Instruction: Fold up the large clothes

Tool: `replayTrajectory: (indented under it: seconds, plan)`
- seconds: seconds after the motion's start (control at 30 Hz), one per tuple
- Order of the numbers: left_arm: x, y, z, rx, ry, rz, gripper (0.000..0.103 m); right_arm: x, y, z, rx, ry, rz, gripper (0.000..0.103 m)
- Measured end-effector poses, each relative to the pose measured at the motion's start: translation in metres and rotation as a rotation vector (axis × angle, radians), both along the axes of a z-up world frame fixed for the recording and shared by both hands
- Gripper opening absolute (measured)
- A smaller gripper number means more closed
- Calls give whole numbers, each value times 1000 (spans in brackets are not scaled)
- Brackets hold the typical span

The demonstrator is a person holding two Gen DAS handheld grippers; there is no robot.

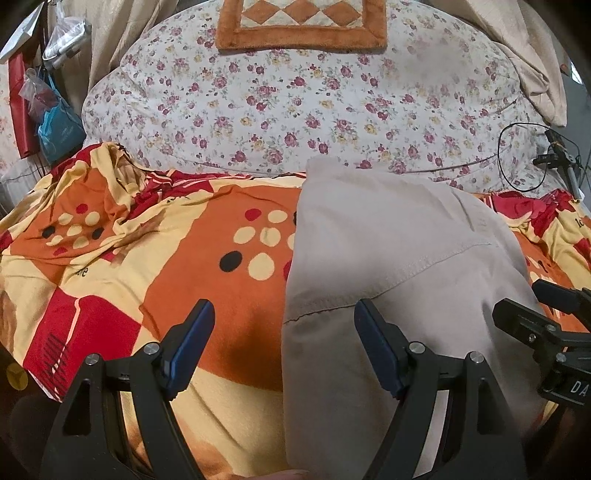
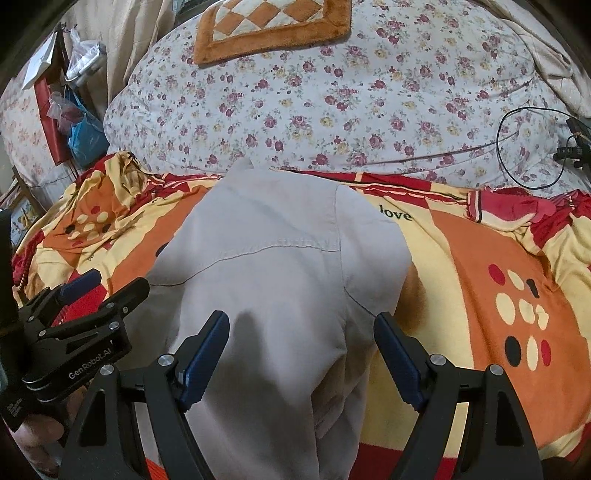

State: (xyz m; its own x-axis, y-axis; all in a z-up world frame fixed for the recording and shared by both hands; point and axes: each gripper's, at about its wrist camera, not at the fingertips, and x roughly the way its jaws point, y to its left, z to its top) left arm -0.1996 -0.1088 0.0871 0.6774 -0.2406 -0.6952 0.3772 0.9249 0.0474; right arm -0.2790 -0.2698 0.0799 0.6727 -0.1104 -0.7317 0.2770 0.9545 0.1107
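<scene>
Nearest the lens we see the beige garment [image 2: 280,280], a matte woven cloth with stitched seams and a curved yoke line, lying lengthwise on the bed and running from the near edge toward the far pillow. We note that it lies smooth, in a long, narrow shape, with its far end tapering to a small peak.

We find the right gripper [image 2: 301,325] directly above the garment, its blue-padded fingers [image 2: 207,350] spread wide apart; the cloth passes beneath the gap and no pad presses on it. We find the left gripper [image 1: 284,314] over the garment's left edge: its right finger stands above the beige cloth, its left finger above the bedspread, and the pair are likewise spread apart and clamp nothing. Each gripper appears at the side of the other's view, just beside it.

Under the garment we see the bedspread [image 1: 207,240], a soft, slightly rumpled fabric in orange, red and cream blocks with dot clusters and printed lettering. Beyond it lies a bulky floral quilt [image 1: 295,99], white with small rose prints, carrying a plush orange-bordered cushion [image 1: 301,22] with a diamond pattern.

At far left we see plastic bags [image 1: 55,110], one blue and one clear, hanging beside a curtain; their contents cannot be made out. A black cable [image 1: 521,158] loops on the quilt at right.
</scene>
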Motion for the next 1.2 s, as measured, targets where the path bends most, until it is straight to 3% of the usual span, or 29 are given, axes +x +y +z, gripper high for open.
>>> replayTrajectory:
  seconds: [1.2]
  plan:
    - [4, 3, -2, 6, 6, 7, 78, 6, 5, -4, 1, 10, 2, 82]
